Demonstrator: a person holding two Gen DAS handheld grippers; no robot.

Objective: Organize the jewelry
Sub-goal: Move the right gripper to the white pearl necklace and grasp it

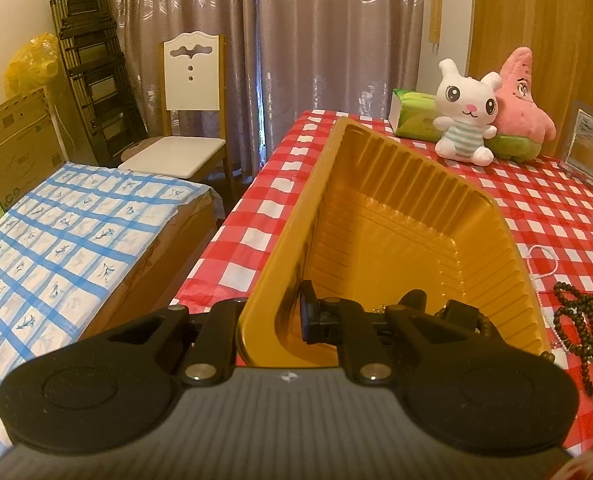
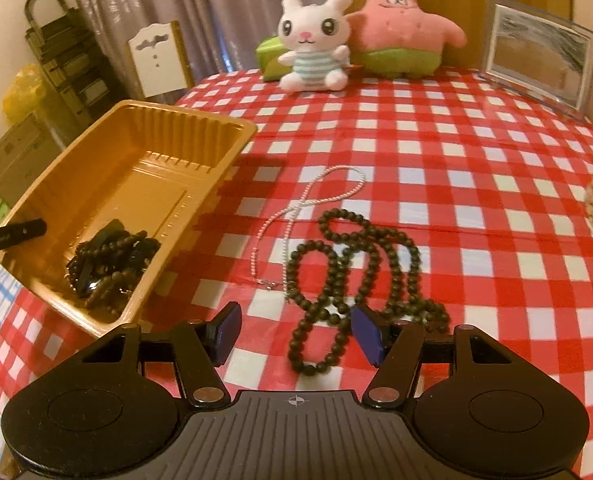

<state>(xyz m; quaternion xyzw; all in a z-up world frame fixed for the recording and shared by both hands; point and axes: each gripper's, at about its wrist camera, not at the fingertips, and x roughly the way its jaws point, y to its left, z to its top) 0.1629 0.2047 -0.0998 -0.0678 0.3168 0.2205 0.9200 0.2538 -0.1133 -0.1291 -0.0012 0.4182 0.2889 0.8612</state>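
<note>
Right gripper [image 2: 296,334], jaws apart, hovers over the dark bead necklace [image 2: 356,264] on the bench, at three o'clock of the gold tray [image 2: 224,148]. Limp, light, slippery beads: pinch one bunched loop. Left gripper [image 1: 272,320], jaws clamped on the tray's wall.

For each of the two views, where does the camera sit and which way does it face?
Left wrist: rides the left claw, shut on the near wall of the gold tray; faces across the table toward the curtain.
Right wrist: rides the open right claw, angled down at the dark bead necklace on the checked cloth.
Shared: tray, dark beads, white bead chain, white bunny plush and pink star plush.
</note>
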